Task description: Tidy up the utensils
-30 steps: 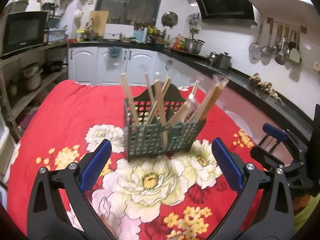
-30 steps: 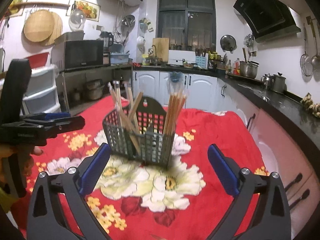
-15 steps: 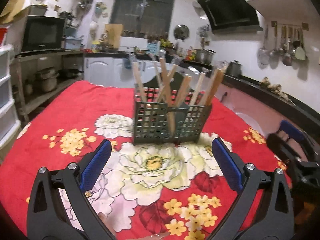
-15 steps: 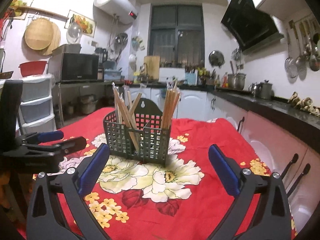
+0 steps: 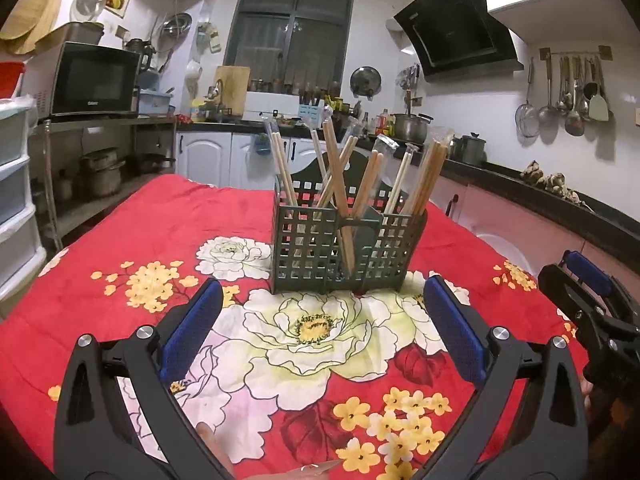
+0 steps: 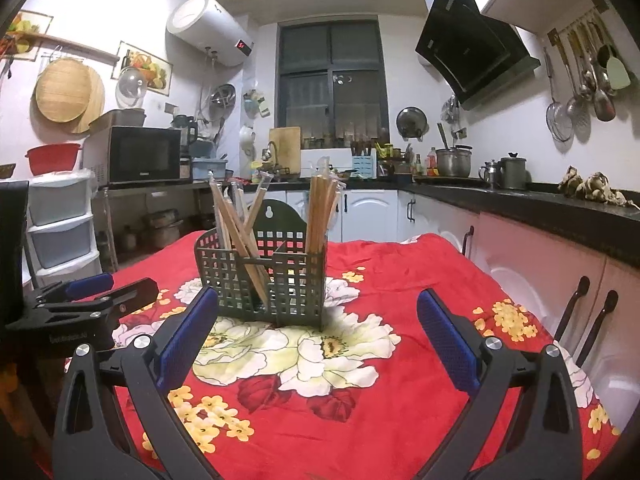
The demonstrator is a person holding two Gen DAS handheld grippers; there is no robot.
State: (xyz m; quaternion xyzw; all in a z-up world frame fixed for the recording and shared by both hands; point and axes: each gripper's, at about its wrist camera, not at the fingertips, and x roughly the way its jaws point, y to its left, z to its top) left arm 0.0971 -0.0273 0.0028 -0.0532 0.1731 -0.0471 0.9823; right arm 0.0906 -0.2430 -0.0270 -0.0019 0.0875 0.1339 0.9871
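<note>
A dark green lattice utensil holder [image 5: 346,250] stands on the red flowered tablecloth [image 5: 160,224]. Several wooden chopsticks [image 5: 340,184] in clear sleeves stand in its compartments. It also shows in the right wrist view [image 6: 262,280], with its chopsticks [image 6: 318,212]. My left gripper [image 5: 324,328] is open and empty, low over the cloth, in front of the holder. My right gripper [image 6: 316,336] is open and empty, in front of the holder and to its right. Each gripper shows at the edge of the other's view: the right gripper [image 5: 592,304] and the left gripper [image 6: 84,300].
A black counter [image 6: 560,208] with pots runs along the right wall, white and pink cabinets [image 6: 520,264] below. A microwave [image 5: 94,80] and plastic drawers [image 6: 60,224] stand at the left. Ladles [image 5: 572,92] hang on the right wall.
Both cameras have tilted up and dropped lower; the holder now appears more side-on and higher in view. Both grippers stay open. The holder and chopsticks have not moved.
</note>
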